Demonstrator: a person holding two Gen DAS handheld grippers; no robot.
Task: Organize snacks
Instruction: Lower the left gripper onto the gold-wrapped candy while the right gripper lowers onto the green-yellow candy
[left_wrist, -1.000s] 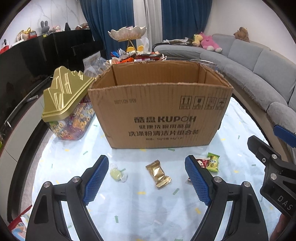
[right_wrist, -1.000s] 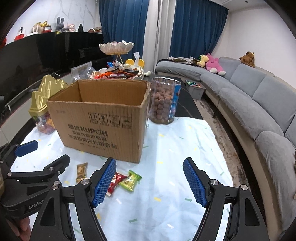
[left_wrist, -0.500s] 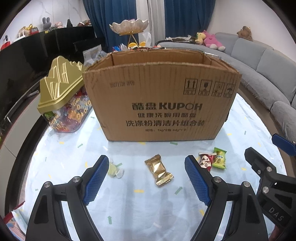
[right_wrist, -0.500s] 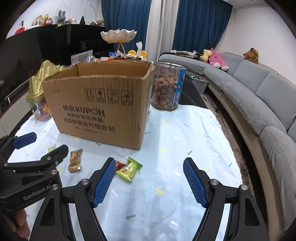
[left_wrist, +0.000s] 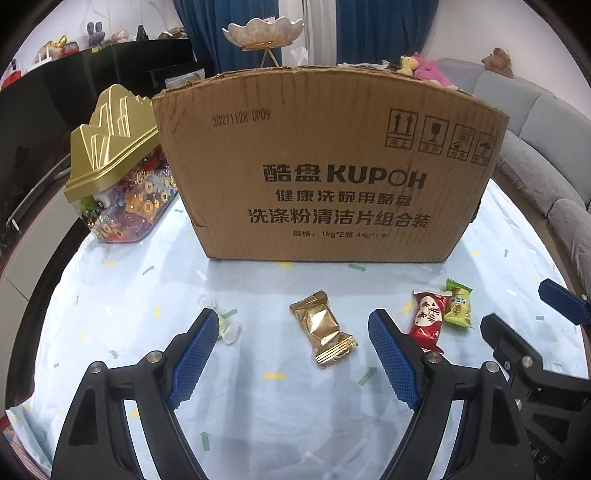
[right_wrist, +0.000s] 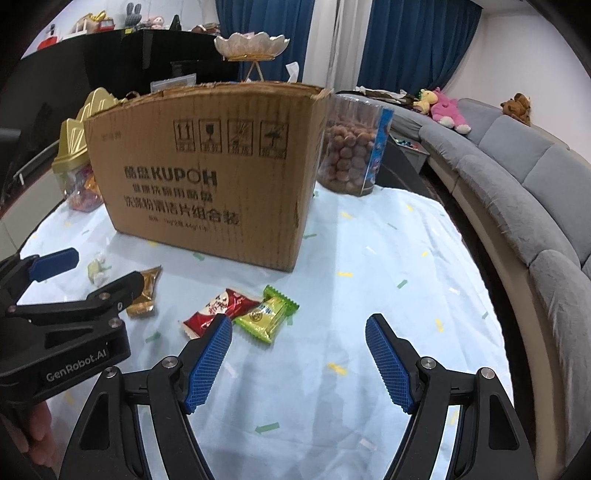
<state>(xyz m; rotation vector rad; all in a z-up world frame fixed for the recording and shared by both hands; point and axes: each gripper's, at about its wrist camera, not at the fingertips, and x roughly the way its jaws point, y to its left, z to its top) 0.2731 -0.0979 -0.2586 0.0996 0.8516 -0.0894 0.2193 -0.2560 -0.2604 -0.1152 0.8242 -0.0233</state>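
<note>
Left wrist view shows the desk (left_wrist: 110, 295), spread with a pale blue cloth with confetti specks, under both pairs of tongs. A brown corrugated cardboard box (left_wrist: 325, 166) printed KUPOH stands upright beyond the left tongs (left_wrist: 291, 350), well past their tips. Left of it and touching it sits a clear plastic candy tub with a gold peaked lid (left_wrist: 118, 173). From the right wrist view, a clear cylindrical jar of brown round snacks (right_wrist: 351, 144) stands behind the box's right corner, far ahead of the right tongs (right_wrist: 299, 354). Left tongs stand wide, nothing gripped; a gold foil-wrapped candy (left_wrist: 321, 328) lies between their blue pads. A red-wrapped candy (left_wrist: 428, 317) and a green-wrapped candy (left_wrist: 458, 306), touching, lie just outside their right pad. A small pale twist-wrapped sweet (left_wrist: 225, 325) lies at the left pad. Right tongs also stand wide and empty, the red and green candies just ahead of their left pad.
</note>
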